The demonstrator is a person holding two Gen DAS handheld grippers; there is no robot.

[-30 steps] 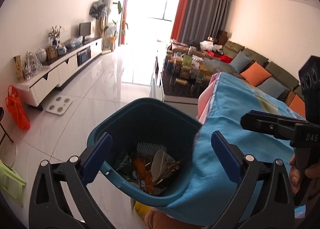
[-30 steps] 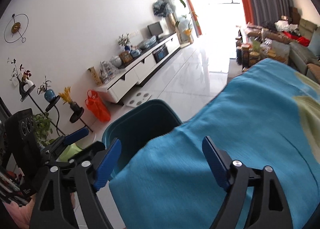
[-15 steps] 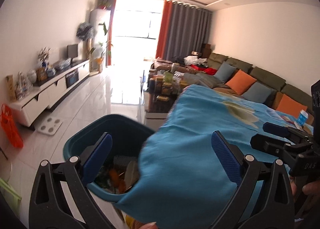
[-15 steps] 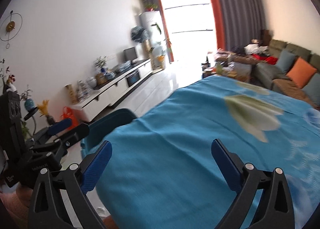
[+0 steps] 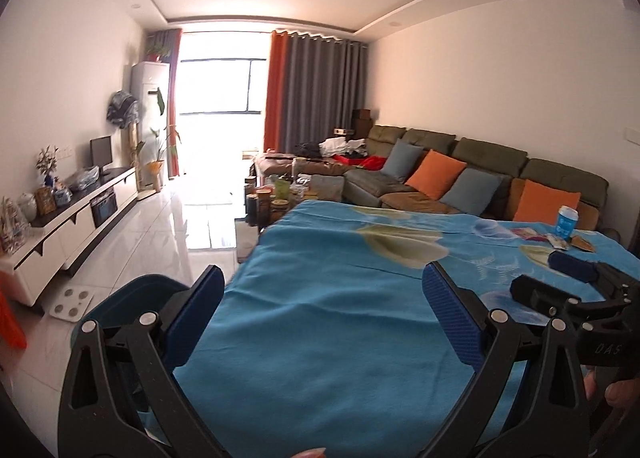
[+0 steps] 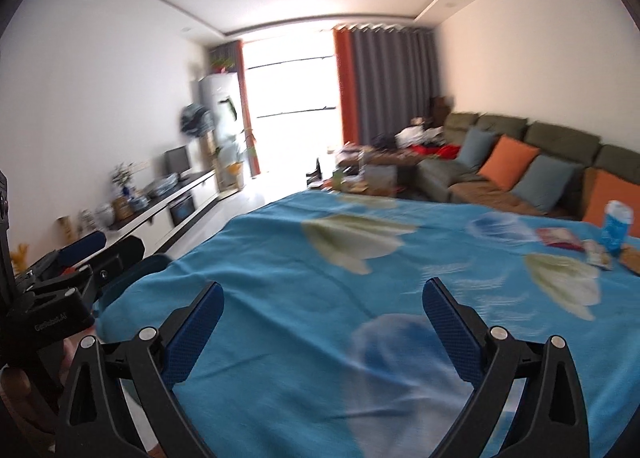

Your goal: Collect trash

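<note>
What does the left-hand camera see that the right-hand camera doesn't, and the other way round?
Only the left wrist view shows the white scale on the floor and the right gripper from the side. Only the right wrist view shows the left gripper from the side. Both show the blue tablecloth, the teal bin at its edge, the blue cup among wrappers at the far corner, and the sofa. Each camera's own jaws stand open and empty.
</note>
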